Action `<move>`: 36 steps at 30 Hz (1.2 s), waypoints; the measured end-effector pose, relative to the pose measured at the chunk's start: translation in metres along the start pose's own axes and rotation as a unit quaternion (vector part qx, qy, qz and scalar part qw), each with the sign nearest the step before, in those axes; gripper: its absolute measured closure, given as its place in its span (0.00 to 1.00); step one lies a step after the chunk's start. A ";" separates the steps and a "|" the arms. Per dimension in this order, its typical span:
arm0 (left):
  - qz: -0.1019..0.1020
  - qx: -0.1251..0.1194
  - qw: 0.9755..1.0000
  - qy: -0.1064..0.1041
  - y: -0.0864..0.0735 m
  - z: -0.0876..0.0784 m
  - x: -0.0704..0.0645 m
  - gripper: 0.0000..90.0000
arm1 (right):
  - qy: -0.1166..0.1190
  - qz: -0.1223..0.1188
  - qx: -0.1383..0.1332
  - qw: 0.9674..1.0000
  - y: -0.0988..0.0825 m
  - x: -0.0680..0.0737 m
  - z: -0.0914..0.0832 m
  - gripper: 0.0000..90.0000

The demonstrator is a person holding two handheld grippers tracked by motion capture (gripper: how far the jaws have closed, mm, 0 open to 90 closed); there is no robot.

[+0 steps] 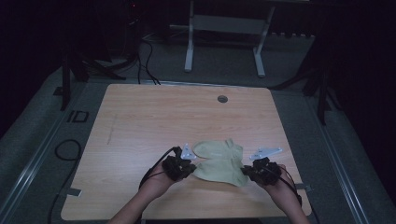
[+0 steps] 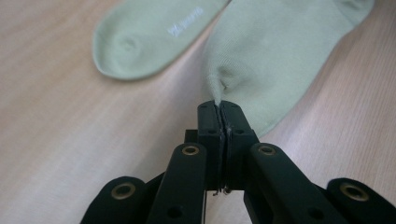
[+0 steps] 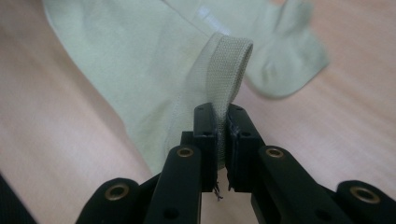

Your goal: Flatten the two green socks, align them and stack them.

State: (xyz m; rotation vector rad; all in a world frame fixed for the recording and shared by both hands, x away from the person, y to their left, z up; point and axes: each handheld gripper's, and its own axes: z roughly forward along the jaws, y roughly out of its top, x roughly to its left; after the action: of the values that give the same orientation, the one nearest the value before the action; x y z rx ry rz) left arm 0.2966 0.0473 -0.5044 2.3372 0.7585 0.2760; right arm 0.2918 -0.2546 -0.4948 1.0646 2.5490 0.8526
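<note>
Here, a pale green sock (image 1: 219, 163) lies in the lower middle of the high view, on the near part of a wooden table (image 1: 154, 116), folded so that one part runs toward the upper left and the other spreads toward the lower right. The left gripper (image 1: 189, 167) sits at the sock's left edge and the right gripper (image 1: 246, 171) at its lower right corner, each held by a hand coming in from the bottom of the frame. In the left gripper view the black jaws are pressed together on a small pinch of the sock's (image 2: 271, 60) fabric, which puckers just above the tips; the other part of the sock lies flat at the upper left, with small pale lettering on it that is too blurred to read. In the right gripper view the jaws clamp the ribbed cuff band (image 3: 224, 74), which arches up out of the tips while the rest of the sock (image 3: 135, 60) spreads toward the upper left. The high view shows bare tabletop all around: a wide stretch toward the far edge, with a round grommet hole (image 1: 222, 99) there, and open wood to either side. The near edge lies close below the hands.
</note>
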 end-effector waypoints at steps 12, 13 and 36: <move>-0.015 0.001 0.999 0.044 0.033 0.007 0.033 0.97 | -0.014 0.029 -0.007 0.999 0.042 -0.034 0.013 0.93; -0.014 0.006 0.999 0.044 0.035 0.009 0.035 0.97 | -0.015 0.030 -0.004 0.999 0.044 -0.036 0.015 0.93; -0.041 0.036 0.998 0.040 0.031 0.071 0.053 0.96 | -0.029 0.068 0.069 0.995 0.045 -0.077 0.075 0.89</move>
State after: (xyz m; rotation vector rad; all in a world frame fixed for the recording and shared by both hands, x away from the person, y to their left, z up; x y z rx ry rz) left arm 0.3805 0.0225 -0.5387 2.3668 0.9152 0.3117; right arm 0.4042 -0.2525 -0.5273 1.2984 2.5413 0.6734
